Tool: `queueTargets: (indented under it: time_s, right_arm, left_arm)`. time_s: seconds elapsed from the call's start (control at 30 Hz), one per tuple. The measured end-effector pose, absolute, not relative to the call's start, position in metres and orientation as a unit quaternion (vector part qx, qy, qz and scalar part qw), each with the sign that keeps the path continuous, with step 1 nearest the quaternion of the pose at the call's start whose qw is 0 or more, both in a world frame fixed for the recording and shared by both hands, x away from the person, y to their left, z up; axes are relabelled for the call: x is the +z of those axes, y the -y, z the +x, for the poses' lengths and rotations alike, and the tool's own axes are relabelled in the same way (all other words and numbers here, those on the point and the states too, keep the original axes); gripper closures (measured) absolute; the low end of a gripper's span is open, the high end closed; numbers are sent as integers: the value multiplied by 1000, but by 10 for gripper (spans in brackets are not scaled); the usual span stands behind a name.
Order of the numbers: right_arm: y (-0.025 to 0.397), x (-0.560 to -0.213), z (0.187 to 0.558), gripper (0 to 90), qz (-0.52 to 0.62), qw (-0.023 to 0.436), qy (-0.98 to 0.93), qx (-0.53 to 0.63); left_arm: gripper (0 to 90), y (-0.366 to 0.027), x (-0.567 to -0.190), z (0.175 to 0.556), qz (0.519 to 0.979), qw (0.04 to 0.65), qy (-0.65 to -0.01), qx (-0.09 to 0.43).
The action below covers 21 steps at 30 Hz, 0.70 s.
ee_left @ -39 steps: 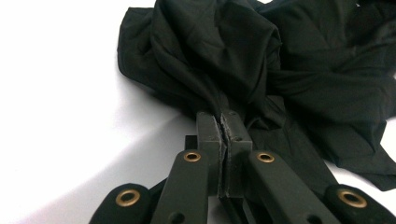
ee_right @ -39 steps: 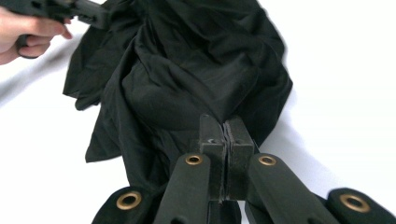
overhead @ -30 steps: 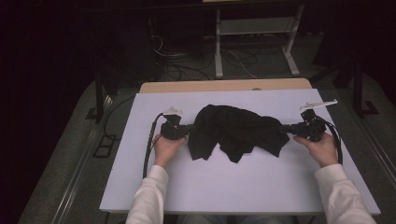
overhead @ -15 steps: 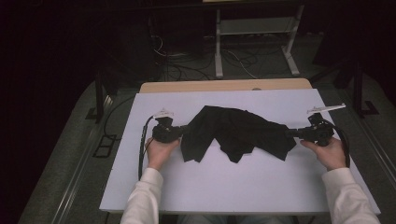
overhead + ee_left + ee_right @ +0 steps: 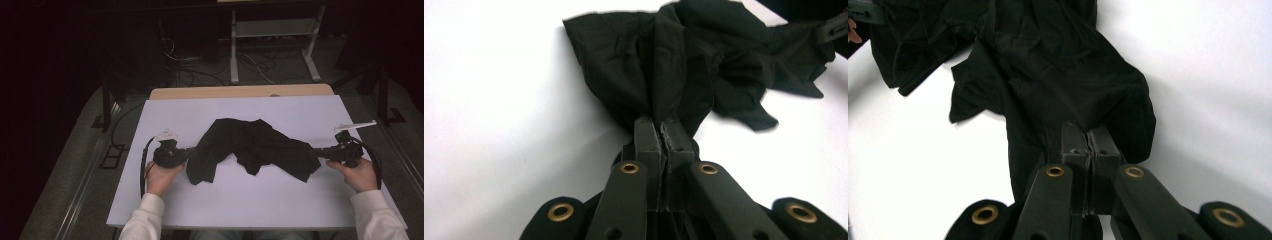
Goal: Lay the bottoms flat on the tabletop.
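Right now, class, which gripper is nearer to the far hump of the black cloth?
Left. The left gripper clamps the black cloth just to the near left of the hump. The right gripper clamps the cloth's other end, well off to the hump's right.

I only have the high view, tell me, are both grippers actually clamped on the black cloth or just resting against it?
Observer: The left gripper is clamped; its jaws stand pressed together with a bunched fold of the black cloth pinched between them.
Operator: And the right one?
Observer: The right gripper is clamped too, jaws shut on a gathered edge of the cloth.
Operator: Is the cloth lifted near the right jaws?
Observer: It casts a soft shadow on the white table beside the jaws, so it seems slightly raised there.
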State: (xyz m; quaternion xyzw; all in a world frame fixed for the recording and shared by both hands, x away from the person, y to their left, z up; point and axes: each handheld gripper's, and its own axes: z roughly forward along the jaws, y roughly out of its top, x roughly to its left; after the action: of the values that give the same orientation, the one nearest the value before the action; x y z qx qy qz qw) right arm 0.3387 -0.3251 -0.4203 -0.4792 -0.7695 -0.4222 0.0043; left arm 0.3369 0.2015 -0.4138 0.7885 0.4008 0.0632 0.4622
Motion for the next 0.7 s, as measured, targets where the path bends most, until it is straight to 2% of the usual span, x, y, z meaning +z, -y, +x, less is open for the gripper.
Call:
queueTargets:
  time_s: [0.6, 0.63, 0.67, 0.7]
  right_arm:
    - [322, -438, 302, 867, -486, 64, 786, -376]
    - [322, -438, 301, 853, -485, 70, 786, -376]
    - [322, -438, 299, 793, -487, 74, 785, -376]
    - [320, -435, 297, 650, -493, 55, 784, -374]
  left_arm:
    - [884, -192, -428, 294, 831, 420, -365, 15]
    - [884, -191, -428, 292, 833, 419, -362, 14]
    - [885, -189, -428, 291, 835, 417, -359, 10]
    - [884, -188, -428, 289, 836, 416, -357, 7]
